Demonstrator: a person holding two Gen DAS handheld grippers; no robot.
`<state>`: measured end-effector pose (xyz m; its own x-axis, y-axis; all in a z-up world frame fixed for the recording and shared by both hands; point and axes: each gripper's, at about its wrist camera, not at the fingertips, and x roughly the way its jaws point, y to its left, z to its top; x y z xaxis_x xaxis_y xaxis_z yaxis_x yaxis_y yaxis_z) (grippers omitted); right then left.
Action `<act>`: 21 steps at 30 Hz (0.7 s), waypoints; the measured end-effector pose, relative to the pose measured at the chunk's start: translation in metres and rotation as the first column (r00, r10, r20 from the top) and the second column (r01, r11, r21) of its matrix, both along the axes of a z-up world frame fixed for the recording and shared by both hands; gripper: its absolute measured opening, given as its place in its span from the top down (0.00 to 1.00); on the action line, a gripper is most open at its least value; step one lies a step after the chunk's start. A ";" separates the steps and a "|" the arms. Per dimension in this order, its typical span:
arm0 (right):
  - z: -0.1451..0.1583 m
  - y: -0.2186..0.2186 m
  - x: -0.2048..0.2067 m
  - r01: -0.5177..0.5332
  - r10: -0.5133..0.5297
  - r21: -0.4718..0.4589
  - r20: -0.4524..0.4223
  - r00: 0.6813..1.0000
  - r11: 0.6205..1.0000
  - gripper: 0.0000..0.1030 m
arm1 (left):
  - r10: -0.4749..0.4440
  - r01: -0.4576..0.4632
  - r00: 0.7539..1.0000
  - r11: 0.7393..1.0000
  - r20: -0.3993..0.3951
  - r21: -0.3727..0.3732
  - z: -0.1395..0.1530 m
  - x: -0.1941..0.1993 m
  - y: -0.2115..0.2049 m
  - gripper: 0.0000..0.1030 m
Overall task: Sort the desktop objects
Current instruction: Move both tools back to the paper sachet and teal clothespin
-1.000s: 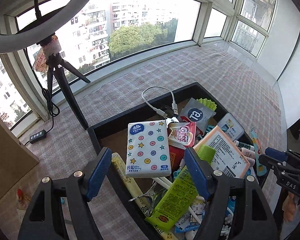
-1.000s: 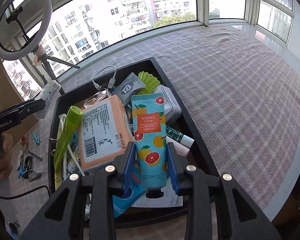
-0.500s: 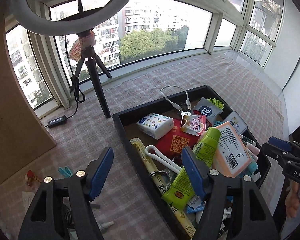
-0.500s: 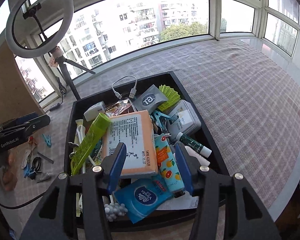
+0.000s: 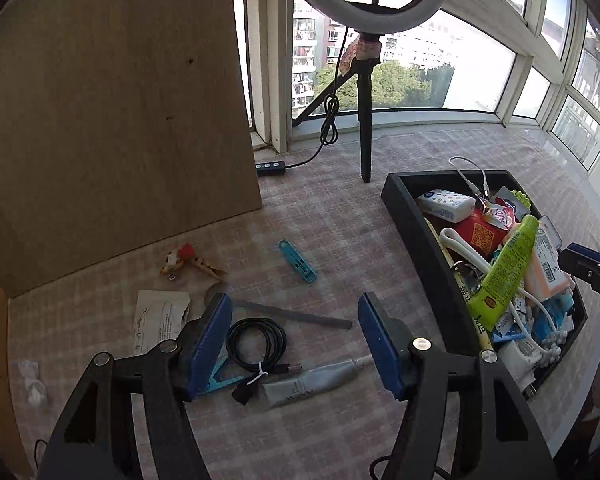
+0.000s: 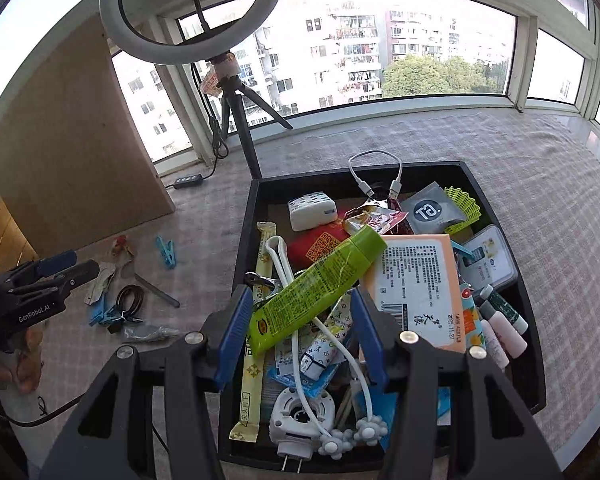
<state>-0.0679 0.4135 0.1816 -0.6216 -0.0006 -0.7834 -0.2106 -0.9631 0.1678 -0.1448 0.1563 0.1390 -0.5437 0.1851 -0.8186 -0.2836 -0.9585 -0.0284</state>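
Both grippers empty, jaws wide apart. Left gripper point(image 5: 296, 340) hangs over the loose stuff on the bench: coiled black cable point(image 5: 256, 338) sits right between its jaws, grey tube point(image 5: 308, 382) just below and to the right of the coil, thin grey strip point(image 5: 296, 314) just ahead, teal clip point(image 5: 297, 261) further ahead, small red-and-tan toy point(image 5: 186, 261) ahead-left. Right gripper point(image 6: 298, 330) hangs over the black tray point(image 6: 244, 248), with the tail end of the green tube point(image 6: 320, 284) between its jaws. My read on handling: the coil is light and floppy but tied with a white band, so pinch across the bundle near the tie, else it splays. Grey tube is soft and squashes; take it mid-body, light squeeze. Green tube likewise soft, lying propped on other items, so likely to slide or drag neighbours; grab the flat crimped end. Orange packet point(image 6: 416, 284) looks flat and slick, poor edge access. Left view shows the bench items in detail and only the tray's near half; right view shows the full tray, white charging cable point(image 6: 374, 170) at the far end and lip-balm sticks point(image 6: 504, 316) right of the jaws, bench clutter small and hard to read.
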 end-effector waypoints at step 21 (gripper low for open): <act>-0.064 -0.149 -0.137 -0.280 0.277 -0.001 0.150 0.949 0.960 0.51 | 0.245 -0.243 0.951 0.969 0.187 -0.038 -0.084 -0.051 -0.121 0.29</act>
<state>-0.2050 0.2644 0.1171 -0.4765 -0.1402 -0.8679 0.0455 -0.9898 0.1349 -0.1954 0.0356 0.0546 -0.4064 0.0536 -0.9121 -0.0319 -0.9985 -0.0444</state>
